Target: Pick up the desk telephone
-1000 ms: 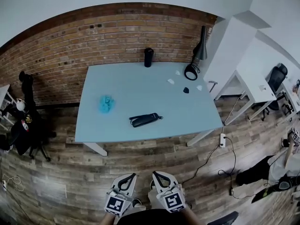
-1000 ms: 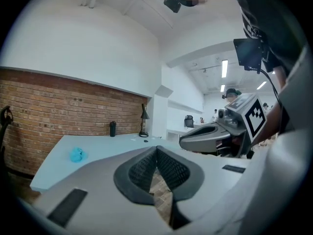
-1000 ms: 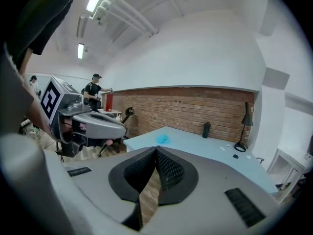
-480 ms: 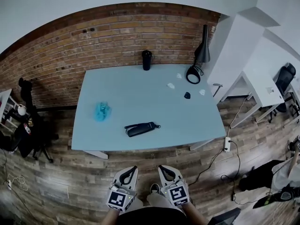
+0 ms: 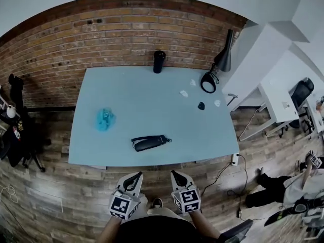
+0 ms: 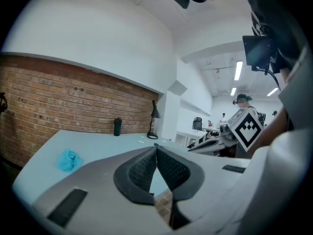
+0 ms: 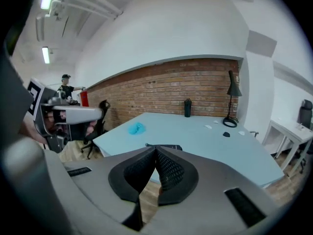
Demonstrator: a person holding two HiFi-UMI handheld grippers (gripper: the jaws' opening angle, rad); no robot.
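Note:
A black desk telephone handset [image 5: 149, 143] lies flat near the front edge of the pale blue table [image 5: 152, 105]; its top edge shows just above the jaws in the right gripper view [image 7: 164, 146]. My left gripper [image 5: 135, 176] and right gripper [image 5: 177, 175] hover side by side over the wooden floor, short of the table and apart from the phone. Both are shut with nothing between the fingers, as seen in the left gripper view [image 6: 156, 148] and the right gripper view [image 7: 156, 151].
On the table lie a crumpled blue cloth [image 5: 105, 119], a black cylinder [image 5: 159, 61] at the back, a black desk lamp [image 5: 217, 67], small white scraps and a small black object [image 5: 201, 105]. A brick wall stands behind. White desks stand at the right, cables run on the floor.
The view has closed in on the table. Both grippers moved forward toward its front edge, still shut. The phone has not moved on the table.

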